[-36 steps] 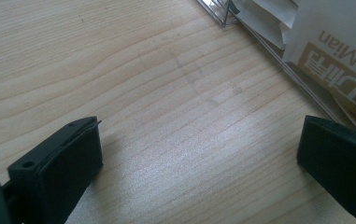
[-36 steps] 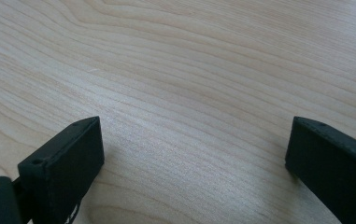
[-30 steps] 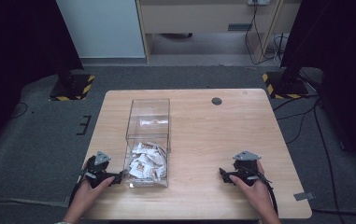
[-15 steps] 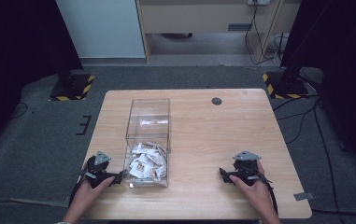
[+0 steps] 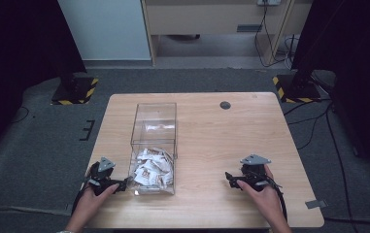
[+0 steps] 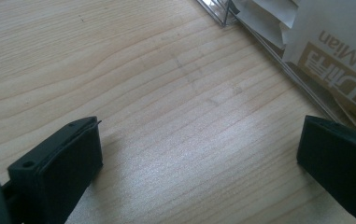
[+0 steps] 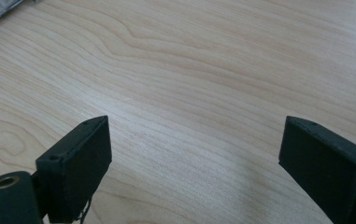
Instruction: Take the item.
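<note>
The wooden desk (image 5: 207, 194) carries 1 clear plastic box (image 5: 154, 127), long and open-topped, set left of centre and running from near to far. White and tan sachets (image 5: 149, 170) fill its near end, with 1 more sachet (image 5: 154, 127) lying alone farther back. The left tool (image 5: 123, 185) rests on the desk just beside the box's near-left corner, jaws spread wide with nothing between them; in the left gripper view the box wall (image 6: 278, 56) and a printed sachet (image 6: 339, 51) sit just past the right jaw. The right tool (image 5: 229, 177) lies well apart on the right side of the desk, jaws also wide and empty, over bare wood.

The step in hand looks like a first reach for a sachet. Lift the left tool above the rim before it moves in, since the wall blocks a sideways approach. Come down on 1 top sachet, pinch an edge, and keep the box from sliding.
</note>
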`<act>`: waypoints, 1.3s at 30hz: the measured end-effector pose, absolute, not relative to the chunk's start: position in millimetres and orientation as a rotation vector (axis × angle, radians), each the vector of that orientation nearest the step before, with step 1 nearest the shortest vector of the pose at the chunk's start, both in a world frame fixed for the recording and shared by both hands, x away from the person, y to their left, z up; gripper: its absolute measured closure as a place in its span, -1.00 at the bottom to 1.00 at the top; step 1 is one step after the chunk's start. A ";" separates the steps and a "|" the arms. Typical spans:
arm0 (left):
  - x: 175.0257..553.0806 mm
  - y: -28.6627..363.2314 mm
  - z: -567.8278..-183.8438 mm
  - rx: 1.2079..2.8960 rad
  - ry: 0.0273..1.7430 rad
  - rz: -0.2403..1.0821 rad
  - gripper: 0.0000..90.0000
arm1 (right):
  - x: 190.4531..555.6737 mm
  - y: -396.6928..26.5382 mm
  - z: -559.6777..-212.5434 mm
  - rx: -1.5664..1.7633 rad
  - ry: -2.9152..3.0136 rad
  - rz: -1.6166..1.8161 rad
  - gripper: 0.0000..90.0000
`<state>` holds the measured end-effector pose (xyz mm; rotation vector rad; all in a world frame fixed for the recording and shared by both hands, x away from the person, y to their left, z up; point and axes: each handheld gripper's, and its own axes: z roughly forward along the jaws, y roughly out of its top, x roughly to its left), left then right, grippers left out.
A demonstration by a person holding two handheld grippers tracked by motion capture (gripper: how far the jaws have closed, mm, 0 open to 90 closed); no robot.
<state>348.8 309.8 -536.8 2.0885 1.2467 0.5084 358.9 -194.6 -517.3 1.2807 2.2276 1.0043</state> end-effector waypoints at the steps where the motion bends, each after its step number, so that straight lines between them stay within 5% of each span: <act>1: 348.8 309.8 -536.8 2.089 1.247 0.508 -1.00 | 358.8 -193.5 -515.2 1.284 2.226 1.012 -0.75; 39: 349.0 309.9 -536.8 2.090 1.245 0.507 -1.00 | 372.0 -125.8 -442.7 1.042 2.328 1.066 -0.21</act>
